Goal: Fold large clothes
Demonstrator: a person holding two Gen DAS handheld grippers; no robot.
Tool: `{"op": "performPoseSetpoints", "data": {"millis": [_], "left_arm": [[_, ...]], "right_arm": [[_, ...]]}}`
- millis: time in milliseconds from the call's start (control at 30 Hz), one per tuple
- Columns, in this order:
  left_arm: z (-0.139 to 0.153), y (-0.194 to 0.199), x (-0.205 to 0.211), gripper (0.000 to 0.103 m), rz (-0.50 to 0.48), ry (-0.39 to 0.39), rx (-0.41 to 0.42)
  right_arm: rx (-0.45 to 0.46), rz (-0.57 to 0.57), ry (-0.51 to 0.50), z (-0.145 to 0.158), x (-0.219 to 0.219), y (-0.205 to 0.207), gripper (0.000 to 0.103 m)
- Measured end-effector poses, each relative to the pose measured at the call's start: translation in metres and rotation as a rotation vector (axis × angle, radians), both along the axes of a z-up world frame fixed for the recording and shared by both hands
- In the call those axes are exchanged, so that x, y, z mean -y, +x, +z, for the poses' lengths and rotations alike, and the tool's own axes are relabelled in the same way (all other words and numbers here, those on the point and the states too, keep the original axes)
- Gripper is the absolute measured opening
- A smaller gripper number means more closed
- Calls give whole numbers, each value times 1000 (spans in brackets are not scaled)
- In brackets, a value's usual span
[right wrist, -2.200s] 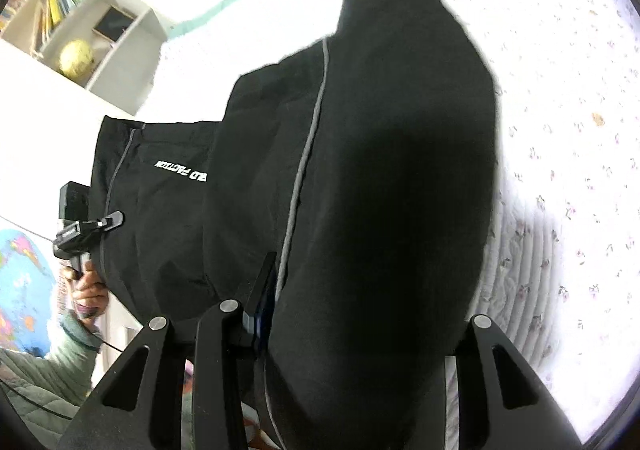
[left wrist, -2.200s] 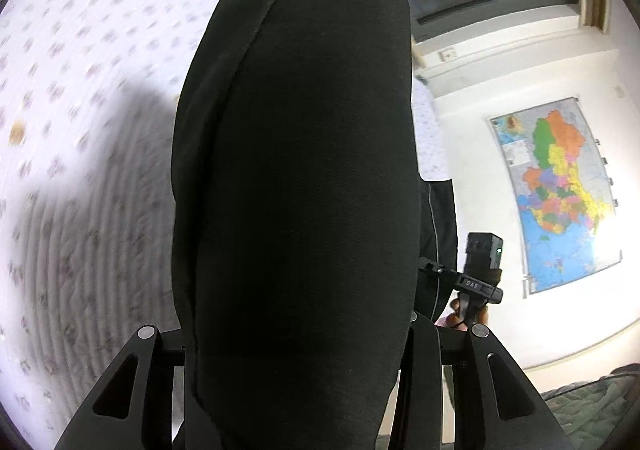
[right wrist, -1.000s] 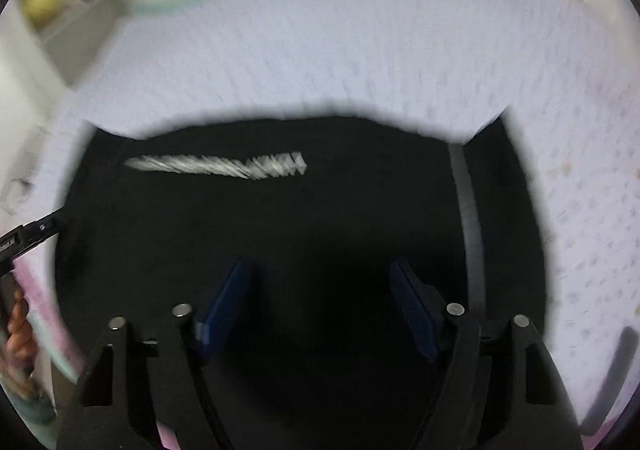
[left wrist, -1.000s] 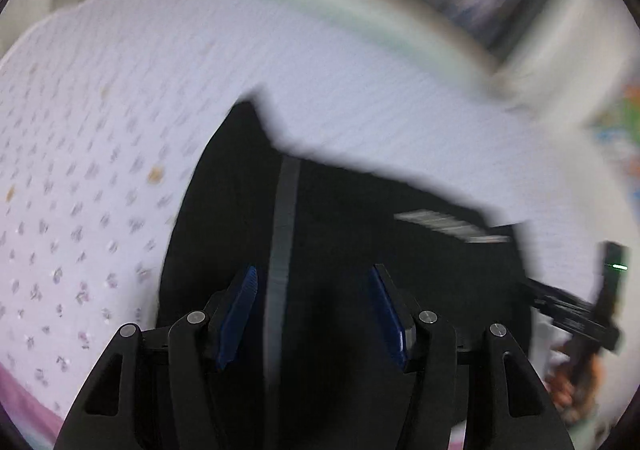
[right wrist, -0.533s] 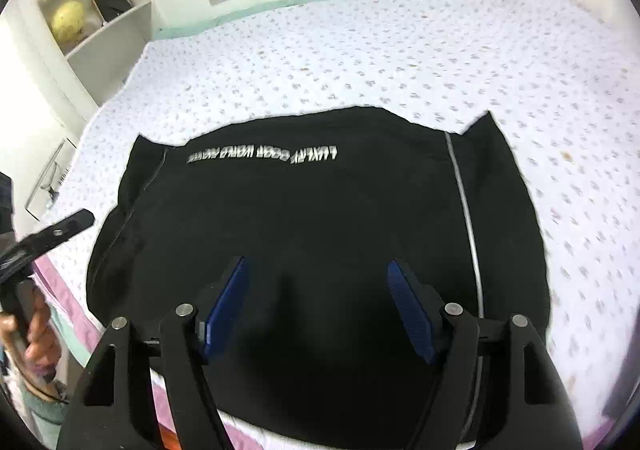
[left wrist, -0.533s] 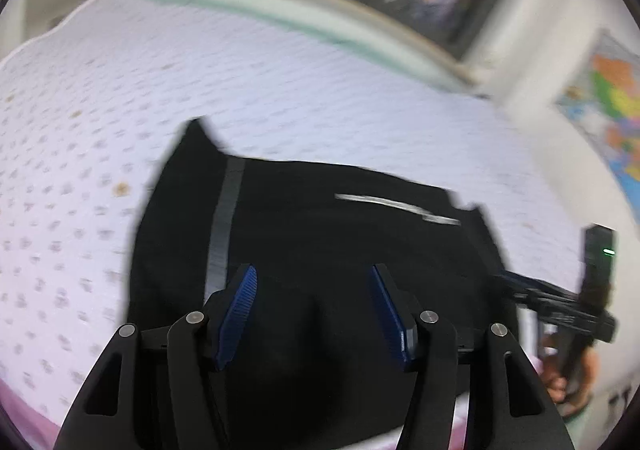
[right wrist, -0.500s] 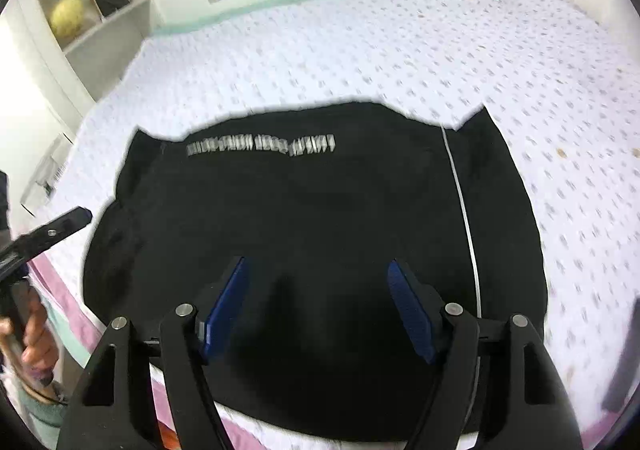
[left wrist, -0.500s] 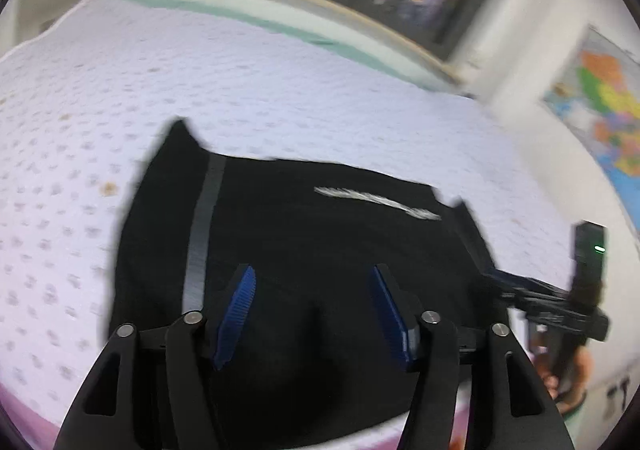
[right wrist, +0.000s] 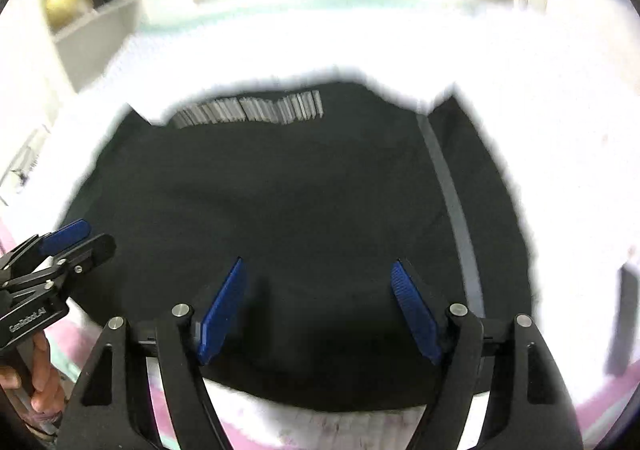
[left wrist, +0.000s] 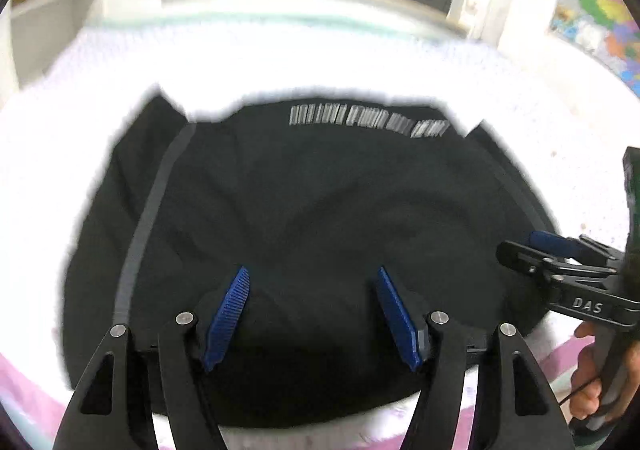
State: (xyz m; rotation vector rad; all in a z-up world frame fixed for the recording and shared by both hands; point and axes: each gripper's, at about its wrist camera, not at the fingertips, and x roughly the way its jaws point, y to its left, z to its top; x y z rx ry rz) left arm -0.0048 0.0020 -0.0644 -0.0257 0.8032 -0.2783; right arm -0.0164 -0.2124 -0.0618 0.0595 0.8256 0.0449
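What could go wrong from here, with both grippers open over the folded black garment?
1. The black garment lies close to the near edge of the bed; a tug toward the person could slide it off.
2. Left gripper and right gripper, both open, hover near each other and could collide on the next grasp. The left one's jaws have just been opening, nothing between them.
3. Both views are blurred, so a fold edge may be misjudged.

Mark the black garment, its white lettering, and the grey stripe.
black garment point(left wrist: 320, 202), left wrist view, middle of the top panel.
white lettering point(right wrist: 252, 110), right wrist view, centre of the text line.
grey stripe point(left wrist: 150, 210), left wrist view, halfway along the stripe.
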Motion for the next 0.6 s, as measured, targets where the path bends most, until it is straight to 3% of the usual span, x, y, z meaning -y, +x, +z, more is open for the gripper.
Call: {"op": "performPoseSetpoints", "data": {"millis": [67, 100, 167, 233, 400, 600], "left_arm": [[39, -18, -2, 68, 14, -10, 82], [58, -27, -2, 69, 27, 0, 125], [100, -40, -3, 81, 75, 59, 221], [132, -57, -3, 82, 109, 112, 304], [173, -76, -9, 82, 140, 97, 344], [170, -91, -18, 82, 155, 54, 354]], "right_arm": [[95, -1, -36, 42, -6, -18, 81], [120, -4, -44, 56, -7, -22, 88], [195, -28, -69, 92, -17, -39, 94], [229, -36, -80, 110, -25, -45, 94], [249, -44, -70, 128, -35, -57, 95], [241, -42, -73, 131, -37, -68, 95]]}}
